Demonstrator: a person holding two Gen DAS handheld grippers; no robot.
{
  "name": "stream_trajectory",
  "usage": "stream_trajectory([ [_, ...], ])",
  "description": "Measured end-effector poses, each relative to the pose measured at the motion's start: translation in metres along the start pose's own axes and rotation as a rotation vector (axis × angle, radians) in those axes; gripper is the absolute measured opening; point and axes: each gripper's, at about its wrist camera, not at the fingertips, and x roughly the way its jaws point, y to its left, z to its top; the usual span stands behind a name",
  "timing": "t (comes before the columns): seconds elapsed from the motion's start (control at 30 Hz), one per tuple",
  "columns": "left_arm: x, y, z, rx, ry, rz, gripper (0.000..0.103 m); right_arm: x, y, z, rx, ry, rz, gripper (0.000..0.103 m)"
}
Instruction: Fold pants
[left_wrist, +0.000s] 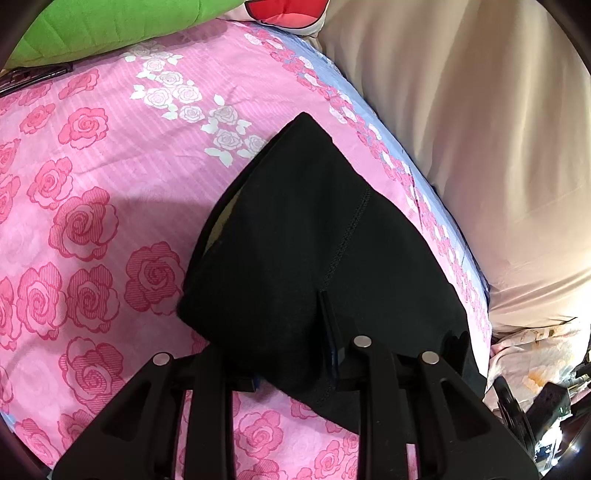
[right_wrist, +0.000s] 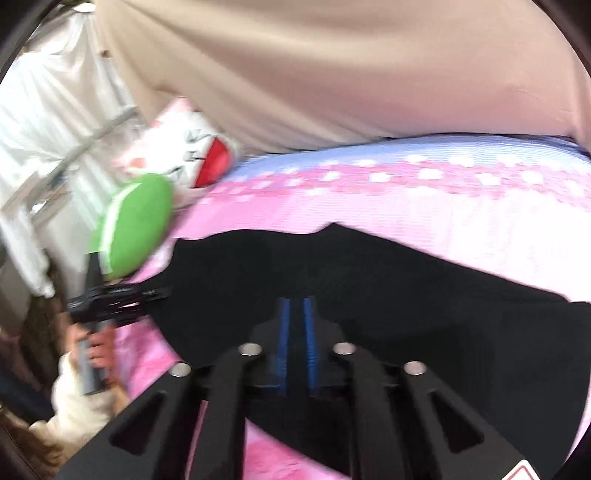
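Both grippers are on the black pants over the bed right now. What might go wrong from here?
1. The left gripper has a thick bunch of the black pants between wide-set fingers; the fabric may slip free when pulled.
2. The right gripper view is motion-blurred, so the move looks fast; its narrow pinch could lose the cloth.
3. The green cushion sits near the pants' edge and might snag the fold.

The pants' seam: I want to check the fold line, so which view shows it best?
The left wrist view: it is sharp, and the stitched seam runs clearly down the black pants on the pink sheet. The right wrist view is motion-blurred; the pants look like a plain dark mass.
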Motion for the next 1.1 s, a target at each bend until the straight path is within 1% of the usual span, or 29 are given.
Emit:
stream_trajectory([
  [0.03,0.0,-0.001,0.0,0.0,-0.001,0.002,0.024,0.016,-0.004,0.001,-0.001,0.026,-0.049,0.005],
  [0.1,0.001,-0.002,-0.001,0.003,-0.003,0.006,0.024,0.053,-0.007,-0.004,-0.014,0.107,-0.065,0.004],
  [0.13,0.001,-0.002,-0.001,0.001,-0.002,0.007,0.024,0.075,-0.007,-0.01,-0.028,0.152,-0.083,0.001],
  [0.17,0.001,-0.002,-0.001,-0.002,-0.002,0.007,0.024,0.077,-0.002,-0.011,-0.038,0.115,-0.095,0.002],
  [0.2,0.001,-0.002,0.0,-0.004,0.0,0.008,0.025,0.076,0.001,-0.007,-0.04,0.123,-0.097,0.002],
  [0.27,0.002,-0.002,0.0,-0.006,0.004,0.009,0.025,0.064,0.008,0.004,-0.012,0.083,-0.052,0.002],
  [0.3,0.002,-0.002,0.001,-0.005,0.004,0.009,0.025,0.063,0.01,0.007,-0.009,0.076,-0.043,0.002],
  [0.37,0.003,-0.003,0.001,-0.003,0.003,0.009,0.025,0.081,0.006,0.014,-0.007,0.101,-0.125,0.002],
  [0.4,0.003,-0.002,0.002,-0.001,0.002,0.009,0.026,0.092,0.004,0.015,-0.006,0.123,-0.13,0.002],
  [0.43,0.003,-0.002,0.001,-0.003,0.001,0.01,0.026,0.098,0.002,0.017,0.0,0.118,-0.118,0.002],
  [0.5,0.004,-0.002,0.002,-0.002,0.001,0.011,0.026,0.095,0.008,0.023,-0.018,0.141,-0.127,0.004],
  [0.53,0.004,-0.003,0.002,0.001,0.0,0.013,0.026,0.093,0.014,0.027,-0.039,0.132,-0.12,0.006],
  [0.57,0.004,-0.003,0.002,0.002,-0.001,0.012,0.026,0.097,0.018,0.028,-0.053,0.137,-0.107,0.006],
  [0.6,0.005,-0.004,0.002,0.003,-0.003,0.013,0.026,0.106,0.02,0.028,-0.064,0.163,-0.103,0.005],
  [0.63,0.005,-0.004,0.002,0.003,-0.005,0.015,0.026,0.119,0.02,0.025,-0.077,0.185,-0.105,0.001],
  [0.67,0.005,-0.005,0.002,0.007,-0.005,0.016,0.025,0.126,0.021,0.023,-0.086,0.188,-0.111,0.001],
  [0.7,0.005,-0.005,0.002,0.012,-0.005,0.018,0.024,0.123,0.024,0.023,-0.086,0.169,-0.117,0.001],
  [0.73,0.004,-0.006,0.002,0.01,-0.007,0.016,0.023,0.113,0.024,0.024,-0.053,0.145,-0.091,0.006],
  [0.8,0.003,-0.011,0.003,0.03,-0.016,0.025,0.019,0.085,0.017,0.026,0.043,0.076,0.025,0.006],
  [0.83,0.0,-0.017,0.004,0.043,-0.028,0.031,0.018,0.067,0.012,0.025,0.075,0.044,0.053,0.006],
  [0.87,-0.006,-0.03,0.003,0.079,-0.051,0.04,0.017,0.055,0.008,0.024,0.074,0.026,0.036,0.007],
  [0.9,-0.012,-0.042,0.002,0.109,-0.072,0.04,0.017,0.041,0.002,0.022,0.062,0.005,-0.004,0.009],
  [0.93,-0.021,-0.059,-0.001,0.154,-0.095,0.03,0.016,0.024,-0.009,0.018,0.057,-0.016,-0.073,0.014],
  [0.97,-0.029,-0.077,-0.004,0.196,-0.109,0.01,0.016,0.011,-0.02,0.014,0.066,-0.029,-0.121,0.018],
  [1.0,-0.039,-0.101,-0.009,0.253,-0.126,-0.024,0.016,-0.002,-0.033,0.01,0.088,-0.037,-0.154,0.019],
  [1.1,-0.057,-0.165,-0.027,0.396,-0.164,-0.094,0.016,-0.049,-0.084,-0.008,0.205,-0.09,-0.261,0.02],
])
